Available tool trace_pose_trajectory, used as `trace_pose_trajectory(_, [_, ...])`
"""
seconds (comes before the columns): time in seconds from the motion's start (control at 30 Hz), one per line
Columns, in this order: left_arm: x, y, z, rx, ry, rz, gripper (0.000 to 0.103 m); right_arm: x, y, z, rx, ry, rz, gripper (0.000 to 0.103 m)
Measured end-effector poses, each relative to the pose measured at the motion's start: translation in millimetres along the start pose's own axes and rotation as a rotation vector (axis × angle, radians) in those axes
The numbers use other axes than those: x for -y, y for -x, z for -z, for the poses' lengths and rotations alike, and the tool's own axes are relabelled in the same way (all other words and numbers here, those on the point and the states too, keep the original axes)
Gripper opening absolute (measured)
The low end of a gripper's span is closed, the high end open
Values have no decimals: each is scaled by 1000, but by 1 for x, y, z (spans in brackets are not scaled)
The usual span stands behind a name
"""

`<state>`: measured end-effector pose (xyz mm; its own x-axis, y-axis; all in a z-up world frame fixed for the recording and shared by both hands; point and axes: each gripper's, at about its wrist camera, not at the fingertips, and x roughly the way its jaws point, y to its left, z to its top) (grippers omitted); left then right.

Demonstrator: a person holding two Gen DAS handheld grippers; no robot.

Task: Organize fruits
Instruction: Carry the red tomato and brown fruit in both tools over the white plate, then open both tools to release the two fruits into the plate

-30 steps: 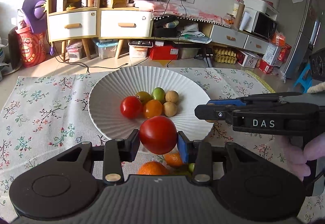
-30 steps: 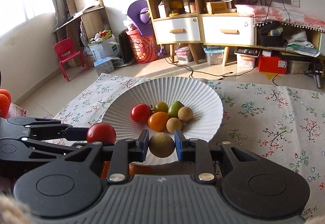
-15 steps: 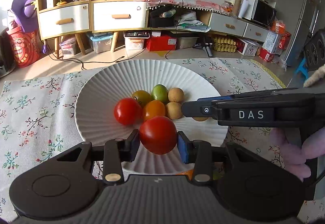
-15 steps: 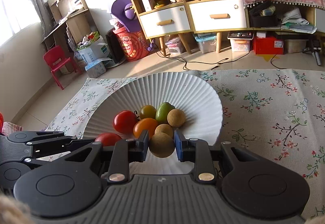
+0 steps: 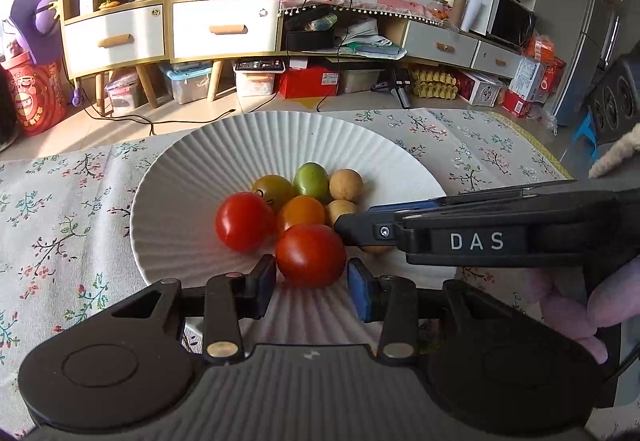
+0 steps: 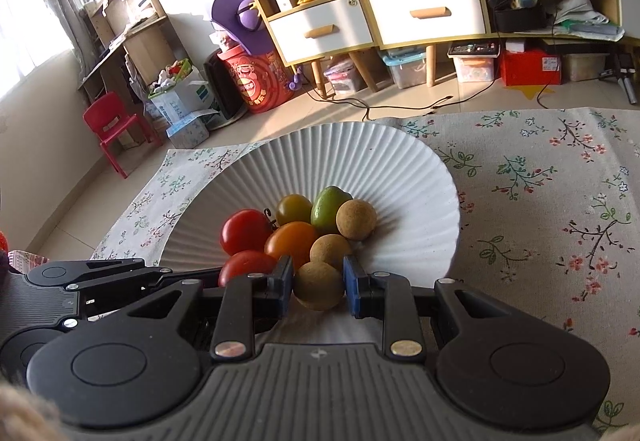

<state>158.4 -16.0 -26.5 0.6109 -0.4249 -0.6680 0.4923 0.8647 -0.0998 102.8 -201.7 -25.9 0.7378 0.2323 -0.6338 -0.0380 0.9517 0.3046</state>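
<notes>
A white ribbed plate [image 5: 208, 157] [image 6: 400, 177] on the floral cloth holds several small fruits: a red tomato [image 5: 244, 221], an orange one [image 5: 302, 211], green ones and brown longans [image 6: 356, 219]. My left gripper [image 5: 311, 283] has its jaws slightly apart around a red tomato [image 5: 310, 255] resting on the plate's near part; small gaps show at both pads. My right gripper [image 6: 319, 283] holds a brown longan [image 6: 319, 285] between its pads, low over the plate's near edge. The right gripper crosses the left wrist view from the right [image 5: 460, 237].
The floral tablecloth [image 6: 540, 209] covers the table around the plate. Beyond the table's far edge are shelves with drawers [image 5: 168, 29], boxes and cables on the floor. A red child's chair [image 6: 110, 121] stands far left.
Both grippers moved forward and down over the plate. The left jaws opened a little and the red tomato now rests on the plate beside the others. The right still grips the longan.
</notes>
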Motion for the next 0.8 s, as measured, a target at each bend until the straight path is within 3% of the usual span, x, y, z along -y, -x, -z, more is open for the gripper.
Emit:
trace_pose_trajectory(0.33, [0,1,0,2,-25,0,37,0,-1,-2,-5,-2,-8,27])
trace_pose_trajectory(0.8, [6,22,3,11,-32,-42,56,-3,21,-3,23,0,1,37])
